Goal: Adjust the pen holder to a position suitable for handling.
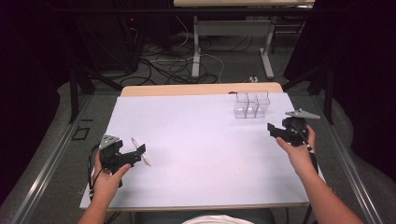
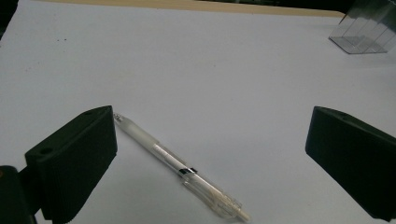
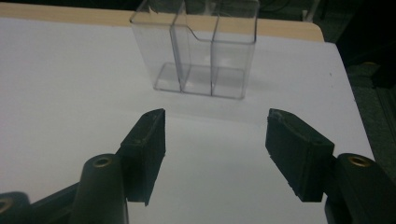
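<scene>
A clear plastic ballpoint pen [image 2: 180, 170] lies flat on the white table [image 1: 201, 149], between the left gripper's [image 2: 210, 154] wide-apart jaws, touching neither; the right gripper [image 3: 215, 149] is likewise spread, empty.

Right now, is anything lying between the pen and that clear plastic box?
No. In the high view, only bare white table stretches between the pen and the clear box.
</scene>
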Available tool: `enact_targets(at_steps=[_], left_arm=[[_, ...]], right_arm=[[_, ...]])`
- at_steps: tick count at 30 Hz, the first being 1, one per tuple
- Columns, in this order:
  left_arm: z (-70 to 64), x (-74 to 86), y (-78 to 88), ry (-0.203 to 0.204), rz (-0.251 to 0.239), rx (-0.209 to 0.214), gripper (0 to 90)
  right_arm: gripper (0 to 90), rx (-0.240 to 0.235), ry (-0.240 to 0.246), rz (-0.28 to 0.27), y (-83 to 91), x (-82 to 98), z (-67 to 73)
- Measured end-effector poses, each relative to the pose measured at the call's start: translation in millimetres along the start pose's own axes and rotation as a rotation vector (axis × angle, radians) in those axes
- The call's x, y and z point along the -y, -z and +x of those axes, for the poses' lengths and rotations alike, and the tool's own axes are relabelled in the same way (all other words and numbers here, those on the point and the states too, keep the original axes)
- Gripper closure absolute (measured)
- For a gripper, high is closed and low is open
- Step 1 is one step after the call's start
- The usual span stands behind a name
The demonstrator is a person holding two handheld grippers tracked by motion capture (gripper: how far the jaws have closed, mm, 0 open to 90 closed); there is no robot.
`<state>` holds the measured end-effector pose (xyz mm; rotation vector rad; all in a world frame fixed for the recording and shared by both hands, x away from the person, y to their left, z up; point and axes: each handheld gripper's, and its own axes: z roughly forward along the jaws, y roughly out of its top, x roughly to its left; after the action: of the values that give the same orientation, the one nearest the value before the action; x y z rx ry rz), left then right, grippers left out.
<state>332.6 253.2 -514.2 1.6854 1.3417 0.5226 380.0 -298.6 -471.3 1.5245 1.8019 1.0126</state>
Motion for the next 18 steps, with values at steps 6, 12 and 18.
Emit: enact_targets(at_steps=[6,12,18], left_arm=[[-0.2,0.3,0.4,-0.001,0.001,0.001,2.6],[-2.3,1.5,0.6,-0.004,0.006,0.008,3.0],[-0.9,1.6,1.5,0.001,0.004,0.003,3.1]], right_arm=[[39.7,-0.025,0.016,-0.020,-5.3,-32.1,4.9],[38.6,0.005,0.039,0.016,-13.0,-52.5,4.9],[41.9,0.003,0.055,0.022,-20.0,-67.8,3.4]])
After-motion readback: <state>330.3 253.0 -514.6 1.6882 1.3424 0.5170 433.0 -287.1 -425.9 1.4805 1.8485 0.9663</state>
